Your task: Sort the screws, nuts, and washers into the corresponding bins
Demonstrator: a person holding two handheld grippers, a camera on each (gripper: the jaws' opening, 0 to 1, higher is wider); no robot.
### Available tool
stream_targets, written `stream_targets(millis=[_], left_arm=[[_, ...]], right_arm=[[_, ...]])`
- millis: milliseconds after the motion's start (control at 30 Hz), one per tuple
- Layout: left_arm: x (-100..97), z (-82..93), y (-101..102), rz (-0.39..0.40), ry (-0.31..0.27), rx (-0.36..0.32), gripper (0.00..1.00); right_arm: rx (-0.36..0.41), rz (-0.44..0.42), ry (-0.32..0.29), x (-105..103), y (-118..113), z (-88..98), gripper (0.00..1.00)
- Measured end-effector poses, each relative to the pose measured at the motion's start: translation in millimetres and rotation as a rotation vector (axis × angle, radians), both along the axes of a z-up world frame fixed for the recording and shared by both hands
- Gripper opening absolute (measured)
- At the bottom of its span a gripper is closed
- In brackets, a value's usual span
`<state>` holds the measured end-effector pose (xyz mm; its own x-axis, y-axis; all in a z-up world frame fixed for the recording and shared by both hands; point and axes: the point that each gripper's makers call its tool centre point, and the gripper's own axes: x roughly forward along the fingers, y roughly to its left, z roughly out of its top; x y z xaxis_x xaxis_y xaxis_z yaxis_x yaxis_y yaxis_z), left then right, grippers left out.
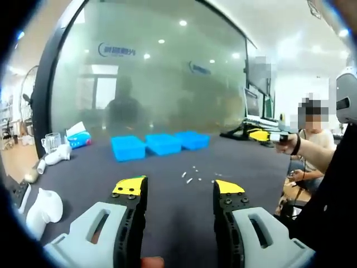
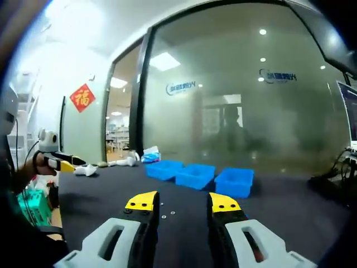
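Three blue bins (image 1: 160, 144) in a row, contents hidden, loose hardware (image 1: 192, 176) nearby, left gripper (image 1: 179, 188) and right gripper (image 2: 182, 203) both wide, empty

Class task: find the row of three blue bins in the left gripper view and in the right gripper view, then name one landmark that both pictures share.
Left gripper view: the row of three blue bins sits at centre, on the dark table, beyond the small scattered parts.
Right gripper view: the row of three blue bins sits at centre, running slightly right, above the jaw tips.
Shared landmark: the frosted glass wall with its blue logo, behind the bins.
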<state>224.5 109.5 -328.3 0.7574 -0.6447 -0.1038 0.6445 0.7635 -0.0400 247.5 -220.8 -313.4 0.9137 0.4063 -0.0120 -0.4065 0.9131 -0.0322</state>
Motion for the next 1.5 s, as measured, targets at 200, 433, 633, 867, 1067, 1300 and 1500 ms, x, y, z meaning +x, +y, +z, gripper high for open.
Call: stream_targets(millis=[200,433,633,867,1067,1300,1500], left_arm=[[-1.4,-2.3,-0.2,-0.008,0.006,0.009,0.46],[-1.1,-3.3,1.2,-0.008,0.01,0.018,0.46],[-2.0,-8.1,-0.9,-0.021,0.024,0.029,0.46],[-3.7,-12.5,-2.7,-0.047,0.042,0.028,0.46],[-1.9,-13.8,-0.4,-0.044,0.05,0.023,0.46],[-1.7,-16.0,2.2,-0.036,0.051,0.028,0.46],[-2.9,-19.0,5.7,-0.03,0.05,0.045,0.46]], right_arm=[[-0.034,0.074,0.031,1.0,11.3,-5.0,0.31],[-0.101,0.199,0.077,0.9,33.5,-13.9,0.31],[-0.162,0.288,0.111,4.2,49.7,-19.8,0.31],[-0.131,0.414,0.143,-4.4,67.2,-24.2,0.31],[-0.173,0.426,0.149,0.2,69.8,-26.5,0.31],[-0.295,0.502,0.15,16.4,86.3,-18.3,0.31],[-0.462,0.597,0.193,35.9,110.6,-26.6,0.29]])
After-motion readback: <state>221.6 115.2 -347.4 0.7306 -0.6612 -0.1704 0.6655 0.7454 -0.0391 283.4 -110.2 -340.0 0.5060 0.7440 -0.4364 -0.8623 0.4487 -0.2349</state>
